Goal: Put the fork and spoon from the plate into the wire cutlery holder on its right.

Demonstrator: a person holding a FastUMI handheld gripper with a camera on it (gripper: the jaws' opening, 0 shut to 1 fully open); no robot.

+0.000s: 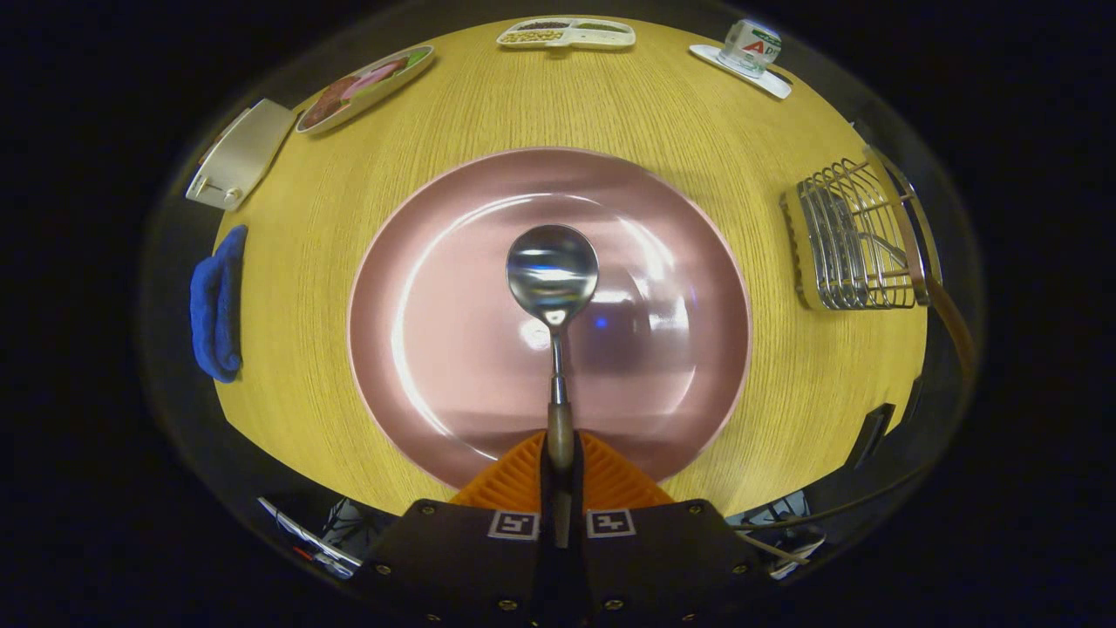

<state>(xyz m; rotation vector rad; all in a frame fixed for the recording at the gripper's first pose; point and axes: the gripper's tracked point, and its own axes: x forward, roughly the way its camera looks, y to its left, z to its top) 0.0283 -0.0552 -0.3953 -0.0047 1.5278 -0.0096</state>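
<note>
Your spoon (553, 277) hangs bowl-forward over the middle of the pink plate (418, 349), its wooden handle pinched between the orange fingers (514, 480) of your gripper (561, 475), with the wire cutlery holder (859, 235) on the table (663, 105) well to the right.

The gripper (561, 475) points forward and a bit down. Its two orange fingers (514, 484) are pulled in close together, one on the left and one on the right. They squeeze the handle of a spoon (553, 277) between them. The spoon sticks out straight ahead, with its round end on the far side.
</note>
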